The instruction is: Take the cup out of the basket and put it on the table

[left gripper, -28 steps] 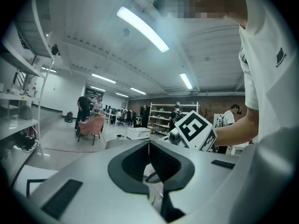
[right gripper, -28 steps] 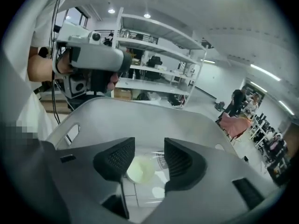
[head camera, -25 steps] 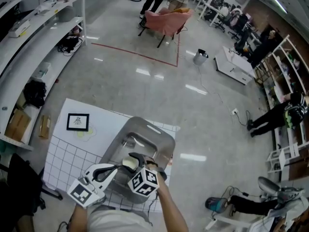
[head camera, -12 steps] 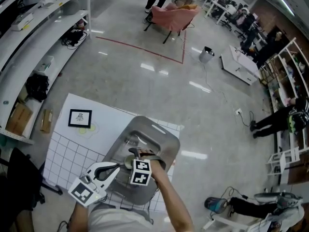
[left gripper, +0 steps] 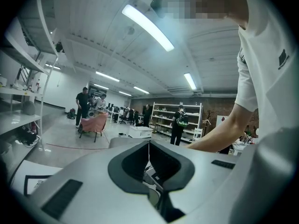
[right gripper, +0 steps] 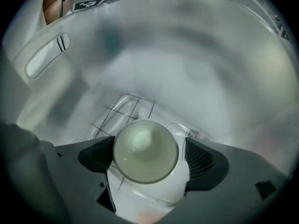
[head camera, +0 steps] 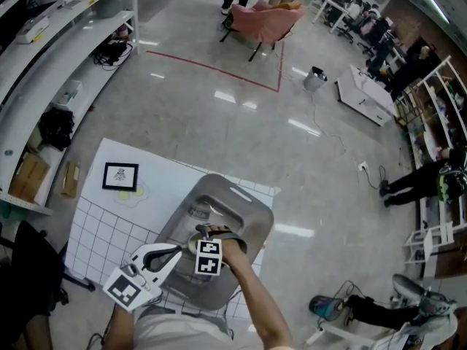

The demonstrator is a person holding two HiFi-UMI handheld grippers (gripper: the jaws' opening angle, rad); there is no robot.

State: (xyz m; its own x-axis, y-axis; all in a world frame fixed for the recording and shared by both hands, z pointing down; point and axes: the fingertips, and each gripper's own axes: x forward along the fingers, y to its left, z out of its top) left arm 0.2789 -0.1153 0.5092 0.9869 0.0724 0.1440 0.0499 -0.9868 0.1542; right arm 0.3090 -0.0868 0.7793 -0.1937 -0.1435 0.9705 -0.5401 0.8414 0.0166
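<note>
A grey plastic basket [head camera: 244, 201] stands on the white gridded table [head camera: 109, 224]. Inside it a cream-white cup [right gripper: 145, 150] rests upright on the basket's floor; in the head view it shows as a pale spot [head camera: 195, 246]. My right gripper [right gripper: 149, 155] points steeply down into the basket [right gripper: 196, 55]. Its jaws have just been opening and now stand wide on either side of the cup, which is between them. My left gripper [head camera: 177, 251] hovers at the basket's near left rim, level, its fingertips [left gripper: 149, 146] meeting with nothing between them.
A small black-framed picture [head camera: 120, 176] lies on the table's far left corner. The basket has a slot handle [right gripper: 46, 59] in its wall. Shelving [head camera: 58, 42] runs along the left. A pink chair [head camera: 266, 17] and people stand far off.
My right gripper has sunk deeper into the basket and tipped to point further down, its marker cube shrinking toward the cup. The left gripper has stayed put.
</note>
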